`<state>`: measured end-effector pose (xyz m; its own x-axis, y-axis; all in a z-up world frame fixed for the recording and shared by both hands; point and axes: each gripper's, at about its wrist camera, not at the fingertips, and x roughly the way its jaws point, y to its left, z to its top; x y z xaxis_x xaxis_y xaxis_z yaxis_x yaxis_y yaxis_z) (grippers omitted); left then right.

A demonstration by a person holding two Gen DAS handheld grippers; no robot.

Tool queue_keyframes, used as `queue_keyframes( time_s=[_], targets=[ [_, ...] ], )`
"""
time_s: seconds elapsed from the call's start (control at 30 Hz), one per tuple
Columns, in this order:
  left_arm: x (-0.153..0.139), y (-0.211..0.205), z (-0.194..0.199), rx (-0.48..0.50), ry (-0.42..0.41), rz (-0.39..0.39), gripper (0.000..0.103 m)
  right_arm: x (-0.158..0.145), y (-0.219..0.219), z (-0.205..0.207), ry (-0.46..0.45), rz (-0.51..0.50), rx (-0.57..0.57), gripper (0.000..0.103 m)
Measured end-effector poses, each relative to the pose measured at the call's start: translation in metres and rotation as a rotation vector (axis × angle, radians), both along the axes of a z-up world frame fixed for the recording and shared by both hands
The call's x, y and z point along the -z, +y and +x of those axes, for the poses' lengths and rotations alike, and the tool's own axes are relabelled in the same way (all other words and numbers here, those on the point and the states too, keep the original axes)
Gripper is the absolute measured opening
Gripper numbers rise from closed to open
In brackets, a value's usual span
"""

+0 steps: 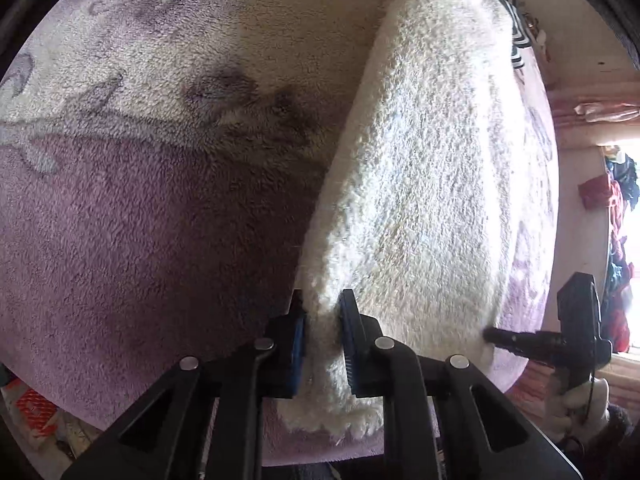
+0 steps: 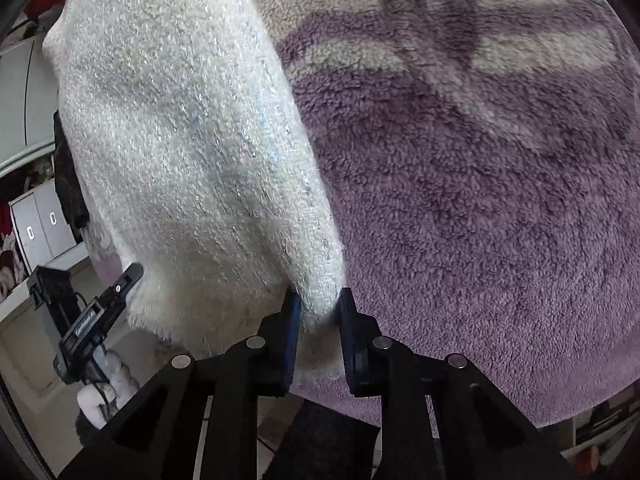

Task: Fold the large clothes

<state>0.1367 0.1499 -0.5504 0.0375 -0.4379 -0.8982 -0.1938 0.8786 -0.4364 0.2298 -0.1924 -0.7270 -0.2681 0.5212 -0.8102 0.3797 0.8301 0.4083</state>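
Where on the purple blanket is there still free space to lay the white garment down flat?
Free: the wide purple blanket left of the white garment in the left wrist view, and the broad stretch right of it in the right wrist view. Crowded: the near hem, pinched by the left gripper and right gripper, and the narrow strip beyond the garment's far side.

Daylight floods in from a window [image 1: 628,208] at the right edge of the left wrist view, blown out to pure white glare there. It leaves the white fluffy garment [image 1: 420,184] bright and casts a broad soft shadow over the purple fleece blanket [image 1: 140,240] beside it. Both views bow strongly toward dark, vignetted corners. The blanket's far part in the right wrist view [image 2: 460,52] is smeared with blur
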Motion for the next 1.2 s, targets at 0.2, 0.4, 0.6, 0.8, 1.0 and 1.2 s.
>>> queue_keyframes(
  time_s=[0.2,0.4,0.6,0.8,1.0,1.2],
  targets=[
    [0.01,0.013,-0.003,0.001,0.042,-0.073,0.02,0.002,-0.003,0.013,0.009,0.008,-0.089,0.018],
    [0.034,0.026,0.01,-0.08,0.056,-0.297,0.054,0.009,-0.039,0.018,-0.05,0.169,0.014,0.064],
    [0.032,-0.004,0.029,-0.021,0.034,-0.284,0.057,0.065,-0.04,0.001,0.002,0.463,0.199,0.07],
    [0.012,-0.031,0.026,0.008,-0.057,-0.238,0.031,0.071,-0.012,0.006,-0.033,0.613,0.262,0.02],
    [-0.008,-0.04,0.02,-0.033,-0.07,-0.235,0.012,0.04,0.007,-0.006,-0.046,0.583,0.284,0.015],
    [-0.057,-0.04,-0.041,-0.018,0.028,-0.27,0.012,-0.016,-0.001,-0.071,0.082,0.601,0.253,0.015]
  ],
)
